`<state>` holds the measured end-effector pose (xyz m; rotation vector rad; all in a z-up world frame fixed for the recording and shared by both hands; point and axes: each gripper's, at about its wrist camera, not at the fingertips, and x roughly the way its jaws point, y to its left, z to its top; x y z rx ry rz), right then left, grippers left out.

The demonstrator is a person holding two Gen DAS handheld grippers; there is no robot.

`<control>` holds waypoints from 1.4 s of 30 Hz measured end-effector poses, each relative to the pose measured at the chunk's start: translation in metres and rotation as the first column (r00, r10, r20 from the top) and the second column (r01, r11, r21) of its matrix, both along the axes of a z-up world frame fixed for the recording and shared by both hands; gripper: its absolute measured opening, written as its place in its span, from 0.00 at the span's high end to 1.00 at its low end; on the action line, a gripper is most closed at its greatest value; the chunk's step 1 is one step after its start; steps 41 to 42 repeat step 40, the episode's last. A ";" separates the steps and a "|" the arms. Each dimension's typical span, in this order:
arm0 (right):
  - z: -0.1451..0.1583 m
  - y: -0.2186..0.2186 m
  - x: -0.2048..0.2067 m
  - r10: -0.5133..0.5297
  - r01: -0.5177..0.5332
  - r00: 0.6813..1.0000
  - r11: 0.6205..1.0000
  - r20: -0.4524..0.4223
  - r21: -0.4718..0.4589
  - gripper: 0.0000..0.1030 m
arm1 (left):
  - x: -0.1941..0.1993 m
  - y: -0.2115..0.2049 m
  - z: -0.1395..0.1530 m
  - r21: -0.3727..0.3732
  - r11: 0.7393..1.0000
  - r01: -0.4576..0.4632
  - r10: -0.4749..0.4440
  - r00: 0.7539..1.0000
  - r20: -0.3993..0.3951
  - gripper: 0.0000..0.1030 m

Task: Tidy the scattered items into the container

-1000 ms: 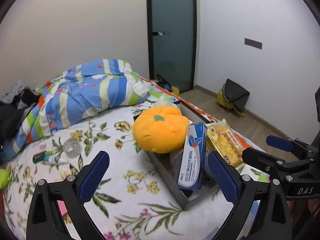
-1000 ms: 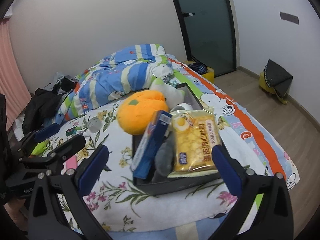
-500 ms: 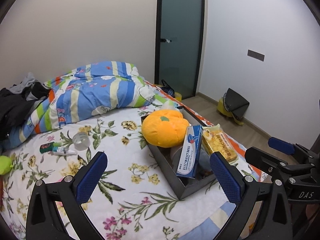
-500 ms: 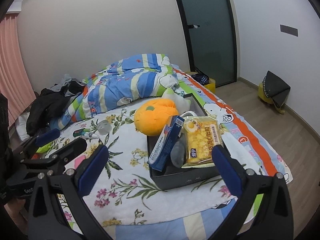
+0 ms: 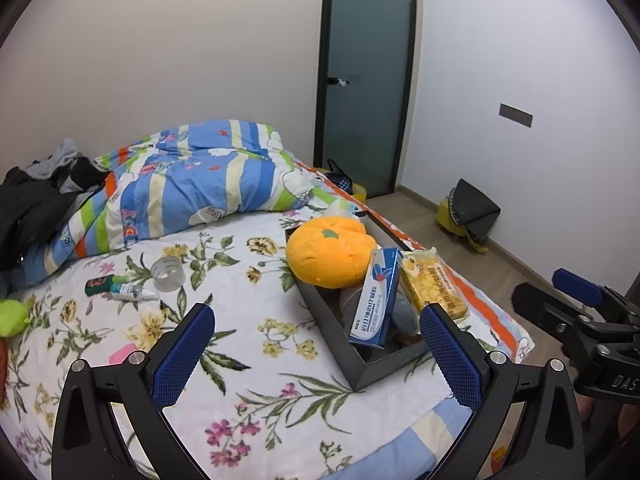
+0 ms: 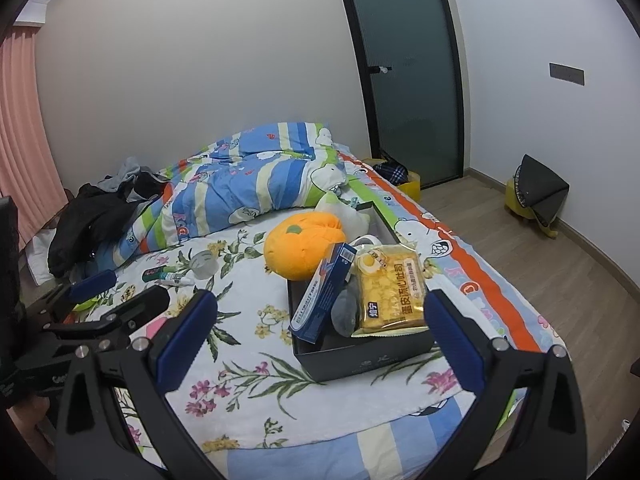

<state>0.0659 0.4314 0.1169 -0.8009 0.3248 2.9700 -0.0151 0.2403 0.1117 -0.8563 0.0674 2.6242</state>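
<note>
A black box (image 5: 352, 364) (image 6: 360, 356) sits on the floral bed near its right edge. It holds an orange plush (image 5: 330, 252) (image 6: 302, 246), a blue carton (image 5: 376, 300) (image 6: 324, 292) and a yellow snack packet (image 5: 434, 284) (image 6: 388, 292). A clear tape roll (image 5: 168, 274) (image 6: 202, 264), a green tube (image 5: 100, 284) and a white tube (image 5: 132, 292) lie left of the box. A pink item (image 5: 120, 356) lies nearer. My left gripper (image 5: 316, 352) and right gripper (image 6: 320, 328) are open, empty, and held back from the bed.
A striped quilt (image 5: 192, 184) and dark clothes (image 5: 36, 208) lie at the bed's far end. A green ball (image 5: 12, 316) is at the left edge. A glass door (image 5: 364, 80) and a yellow stool with a dark bag (image 5: 468, 212) are on the right.
Both grippers have pulled back and up from the box; the bed and box look smaller and more of the room shows. Both stay open and empty.
</note>
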 end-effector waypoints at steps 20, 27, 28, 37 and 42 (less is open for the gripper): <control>-0.008 -0.005 0.004 0.019 -0.019 1.000 1.000 0.023 0.010 0.00 | -0.003 0.009 -0.023 -0.039 0.999 -0.028 0.031 0.997 0.076 0.01; -0.012 -0.006 0.005 0.019 -0.019 0.999 1.000 0.036 0.023 0.00 | -0.004 0.010 -0.029 -0.041 0.999 -0.019 0.023 0.996 0.086 0.01; -0.012 -0.007 0.005 0.020 -0.021 0.999 1.000 0.037 0.023 0.00 | -0.004 0.010 -0.030 -0.046 0.999 -0.020 0.024 0.996 0.085 0.01; -0.015 -0.011 0.005 0.030 -0.031 0.998 0.999 0.051 0.030 0.00 | -0.001 0.012 -0.035 -0.076 0.996 -0.055 0.059 0.996 0.060 0.01; -0.017 -0.012 0.005 0.031 -0.033 0.998 0.999 0.053 0.029 0.00 | -0.003 0.012 -0.037 -0.077 0.996 -0.053 0.058 0.996 0.065 0.01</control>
